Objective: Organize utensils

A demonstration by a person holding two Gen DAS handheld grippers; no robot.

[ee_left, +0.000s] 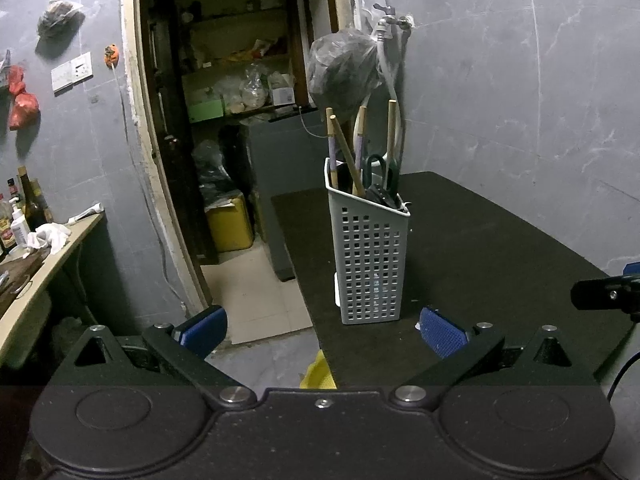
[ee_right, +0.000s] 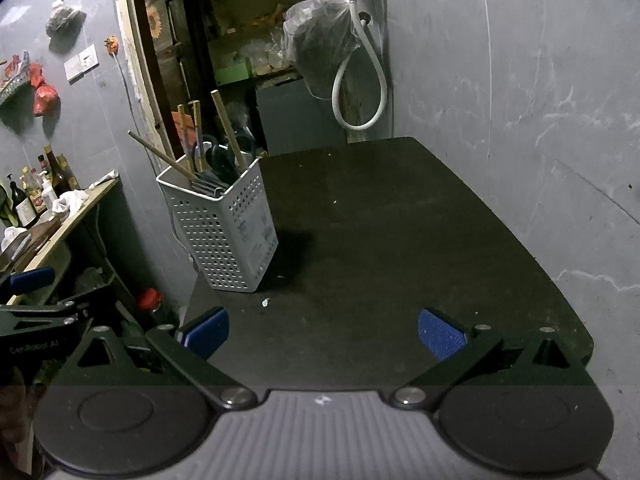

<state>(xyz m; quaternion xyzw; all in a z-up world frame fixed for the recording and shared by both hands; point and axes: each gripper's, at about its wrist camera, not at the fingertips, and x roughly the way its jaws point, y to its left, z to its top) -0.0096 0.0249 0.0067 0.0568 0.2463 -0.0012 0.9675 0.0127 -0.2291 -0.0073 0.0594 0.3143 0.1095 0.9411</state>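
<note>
Utensils (ee_left: 362, 152) all look to be in the holder (ee_left: 372, 264) already: several wooden-handled pieces stand or lean upright in it, plus dark-handled scissors (ee_left: 380, 178) tucked toward its right side. The holder, a grey perforated basket, stands upright on the black bench (ee_left: 500, 248), near the bench's left edge; from the right wrist view it sits at the front-left corner region, with one wooden stick (ee_right: 160, 154) leaning out over the holder's left rim. Rest of the bench, to the right of and behind the holder, shows no loose utensils, only a small pale speck (ee_right: 265, 302) just in front of the holder. Left tool (ee_left: 322, 332) is released, blue pads spread wide, nothing between them, hovering just in front of the holder. Right tool (ee_right: 322, 334) likewise released and empty, over bare bench well to the right of the holder. Judgement: task looks essentially done, or at its tail end. Nothing visibly left to collect; possibly straightening the leaning stick. Can't tell what's inside the holder's lower half or whether it has compartments.
</note>
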